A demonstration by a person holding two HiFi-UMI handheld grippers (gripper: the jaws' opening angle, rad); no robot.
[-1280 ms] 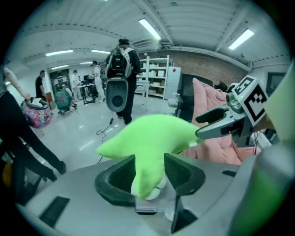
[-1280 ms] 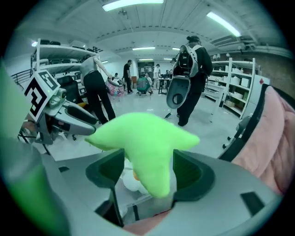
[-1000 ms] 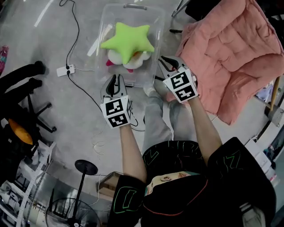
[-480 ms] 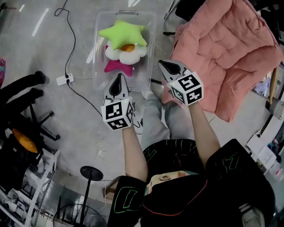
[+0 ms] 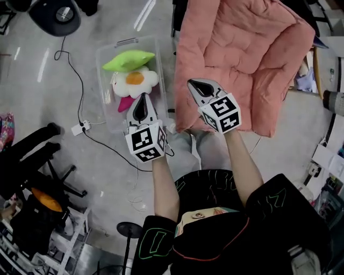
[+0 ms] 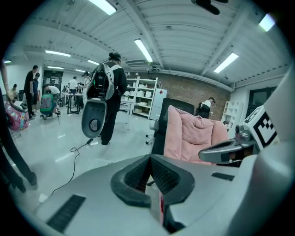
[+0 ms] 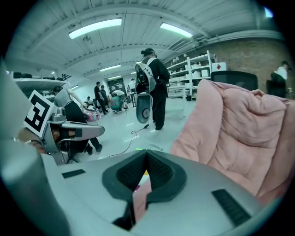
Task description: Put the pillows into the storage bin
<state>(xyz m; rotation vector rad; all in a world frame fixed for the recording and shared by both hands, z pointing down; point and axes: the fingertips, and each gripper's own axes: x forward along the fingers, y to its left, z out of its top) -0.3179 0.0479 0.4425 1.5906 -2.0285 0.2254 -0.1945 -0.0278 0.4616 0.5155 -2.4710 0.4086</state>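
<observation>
A clear storage bin [image 5: 105, 53] stands on the floor ahead of me. In it lie a green star pillow [image 5: 128, 60], a white flower pillow with a yellow middle [image 5: 134, 80] and a pink pillow [image 5: 124, 103], mostly hidden under them. My left gripper [image 5: 142, 97] hovers over the bin's near edge, shut and empty, its jaws [image 6: 150, 157] meeting with nothing between. My right gripper [image 5: 193, 83] is also shut and empty [image 7: 146, 153], held in front of a big pink quilted cushion [image 5: 242, 59] draped on a chair to the right of the bin.
A power strip [image 5: 81, 128] with a black cable lies left of the bin. A black office chair [image 5: 32, 161] stands at the left, another chair base [image 5: 56, 13] at the top. A person [image 6: 109, 87] stands farther off carrying a chair. Shelves line the back wall.
Both grippers have risen and pulled back from the bin, and their jaws have closed empty. My view has swung right, bringing the pink cushion ahead of the right gripper.
</observation>
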